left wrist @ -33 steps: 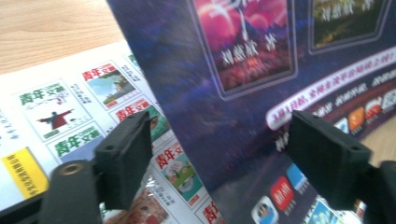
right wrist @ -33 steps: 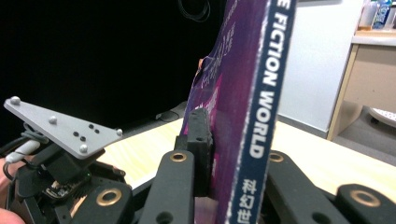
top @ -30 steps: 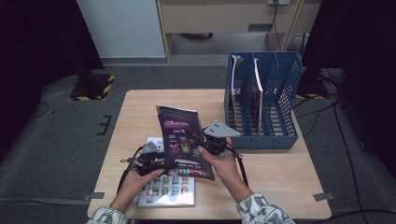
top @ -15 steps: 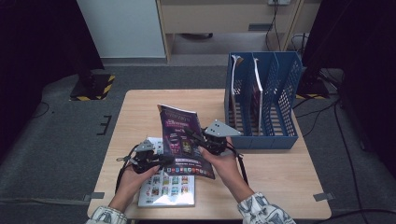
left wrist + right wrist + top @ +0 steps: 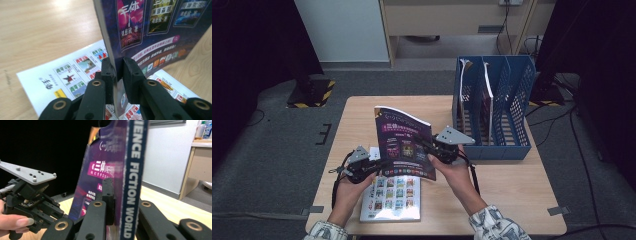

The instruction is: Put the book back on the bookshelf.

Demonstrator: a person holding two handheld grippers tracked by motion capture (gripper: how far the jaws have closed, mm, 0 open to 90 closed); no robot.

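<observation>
Both grippers are clamping the purple magazine (image 5: 404,142), which is standing roughly upright above the wooden surface (image 5: 507,180), tilted slightly, near the surface's middle.

Left gripper (image 5: 371,159): jaws have just been closing and are now pinching the magazine's lower left edge; in the left gripper view (image 5: 115,72) the pads are pressing on either side of the cover's thin edge. The person's left hand (image 5: 349,187) is wrapping the gripper body from below.

Right gripper (image 5: 432,147): jaws are gripping the magazine's right side, near the spine; in the right gripper view (image 5: 120,202) the spine reading "SCIENCE FICTION WORLD" is sitting between the black jaws. The right hand (image 5: 452,170) is holding that gripper.

A second magazine (image 5: 392,200), white cover with a grid of small pictures, is lying flat on the surface directly under the held one, not touching it as far as I can tell.

The blue file rack (image 5: 512,115) is standing at the surface's far right, with a few magazines already upright in its left slots, well apart from the held magazine.
</observation>
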